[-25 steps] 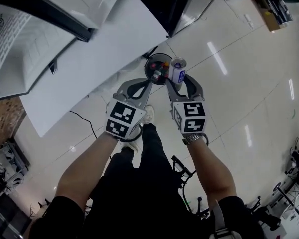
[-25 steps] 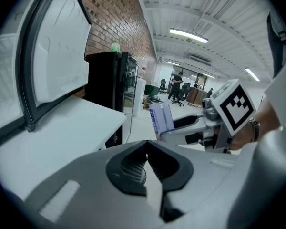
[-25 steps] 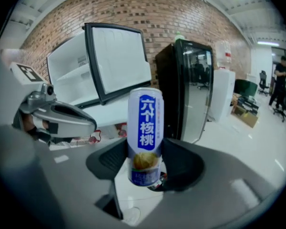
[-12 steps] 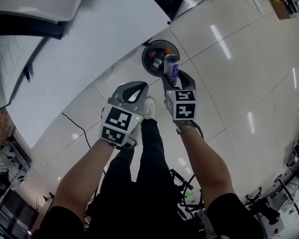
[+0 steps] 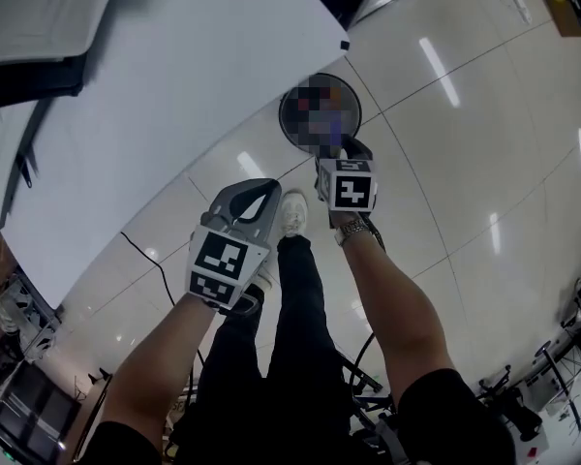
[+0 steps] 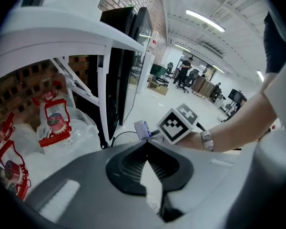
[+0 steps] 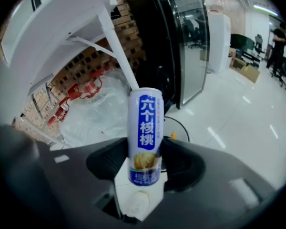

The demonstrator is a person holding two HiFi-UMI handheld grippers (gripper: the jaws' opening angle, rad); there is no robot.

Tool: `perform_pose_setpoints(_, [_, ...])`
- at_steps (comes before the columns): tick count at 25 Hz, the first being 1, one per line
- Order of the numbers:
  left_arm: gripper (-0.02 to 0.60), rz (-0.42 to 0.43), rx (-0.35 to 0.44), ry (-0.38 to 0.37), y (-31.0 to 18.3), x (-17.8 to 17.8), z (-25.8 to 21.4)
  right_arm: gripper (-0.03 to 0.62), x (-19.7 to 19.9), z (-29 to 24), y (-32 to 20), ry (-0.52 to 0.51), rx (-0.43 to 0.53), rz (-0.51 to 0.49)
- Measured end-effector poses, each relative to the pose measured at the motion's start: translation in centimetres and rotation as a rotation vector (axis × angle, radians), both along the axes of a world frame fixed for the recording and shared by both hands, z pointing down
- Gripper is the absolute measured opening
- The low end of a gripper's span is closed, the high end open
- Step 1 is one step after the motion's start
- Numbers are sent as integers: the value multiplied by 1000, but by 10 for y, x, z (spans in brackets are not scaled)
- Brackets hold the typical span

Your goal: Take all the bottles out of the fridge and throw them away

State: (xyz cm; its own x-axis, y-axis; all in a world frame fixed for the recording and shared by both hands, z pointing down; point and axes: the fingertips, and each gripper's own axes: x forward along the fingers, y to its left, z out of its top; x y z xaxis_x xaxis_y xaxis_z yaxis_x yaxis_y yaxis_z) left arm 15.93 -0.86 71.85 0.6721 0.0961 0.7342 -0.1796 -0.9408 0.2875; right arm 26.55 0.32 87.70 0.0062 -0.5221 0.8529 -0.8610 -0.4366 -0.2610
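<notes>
A tall blue and white drink can (image 7: 145,128) stands upright between the jaws of my right gripper (image 7: 145,152), which is shut on its lower half. In the head view my right gripper (image 5: 337,151) reaches to the near edge of the round black bin (image 5: 284,116) on the floor; a mosaic patch hides the can and the bin's contents there. My left gripper (image 5: 258,190) hangs lower and to the left, over the floor. Its jaws meet at the tips with nothing in them (image 6: 145,144). The left gripper view also catches the can (image 6: 142,129) ahead.
A large white fridge door (image 5: 174,95) spreads across the upper left. Clear plastic bags with red prints (image 6: 52,123) lie under a white shelf. A black glass-door cabinet (image 7: 181,42) stands behind. A black cable (image 5: 165,269) runs over the tiles beside my white shoe (image 5: 292,211).
My right gripper has carried the can forward to the bin's near edge. The left gripper has dropped back and to the left, away from the bin.
</notes>
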Motion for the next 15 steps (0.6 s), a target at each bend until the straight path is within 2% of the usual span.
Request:
perform_pose_setpoints(6, [3,0,-3,-19,-5,-1,14,233,3,30,-13,-19,-36,16])
perform_pose_setpoints(15, [4,-16,-13,-23,-5,-2,18,256,7,37,-10,-5,-38,8])
